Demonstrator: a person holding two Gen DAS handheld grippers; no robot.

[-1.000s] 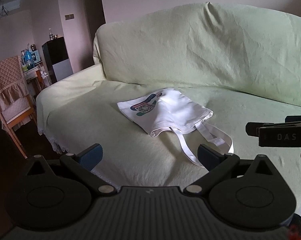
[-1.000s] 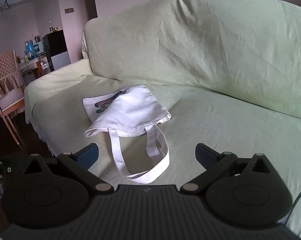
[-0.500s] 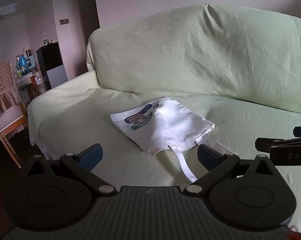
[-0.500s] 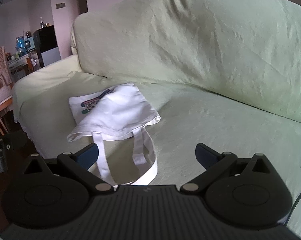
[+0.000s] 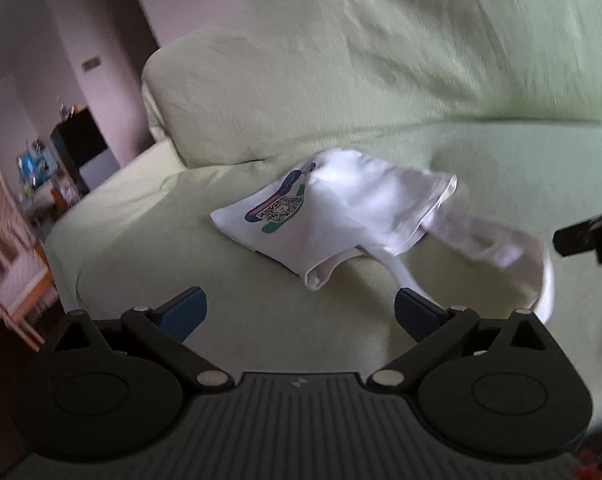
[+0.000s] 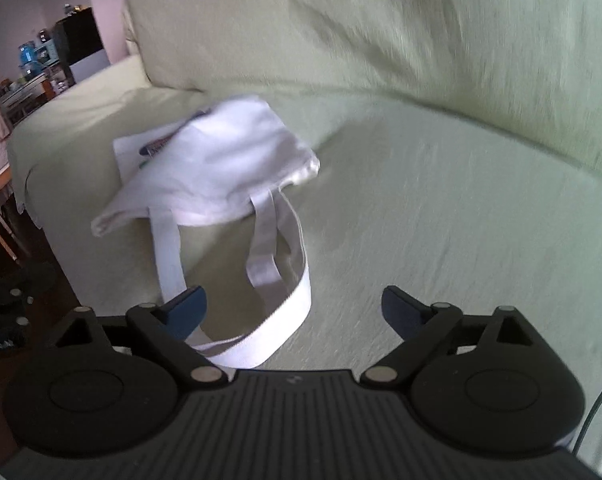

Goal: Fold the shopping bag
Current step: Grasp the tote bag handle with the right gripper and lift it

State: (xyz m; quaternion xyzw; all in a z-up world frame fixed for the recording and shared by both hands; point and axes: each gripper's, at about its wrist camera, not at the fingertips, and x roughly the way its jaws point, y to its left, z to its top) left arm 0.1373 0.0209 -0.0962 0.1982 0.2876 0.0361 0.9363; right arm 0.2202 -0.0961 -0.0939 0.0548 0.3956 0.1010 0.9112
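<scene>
A white cloth shopping bag (image 5: 341, 208) with a coloured print lies rumpled on the pale green sofa seat (image 5: 161, 264), its long white handles (image 5: 537, 276) trailing toward me. My left gripper (image 5: 299, 312) hangs open just short of the bag's near corner, nothing between its fingers. In the right wrist view the same bag (image 6: 221, 160) lies ahead to the left, and its handles (image 6: 285, 312) loop down between the fingers of my open right gripper (image 6: 293, 308). The right gripper's tip (image 5: 585, 236) shows at the far right edge of the left wrist view.
The sofa's backrest (image 6: 421, 32) rises behind the bag. To the left, past the sofa edge, stand a wooden chair (image 5: 9, 248), a black cabinet (image 5: 81, 144) and a cluttered side table (image 6: 29, 80). Dark floor lies below the sofa's left edge.
Both grippers have moved closer to the bag, which now looks larger. The handle loop now reaches between the right gripper's fingers. Both views are motion-blurred.
</scene>
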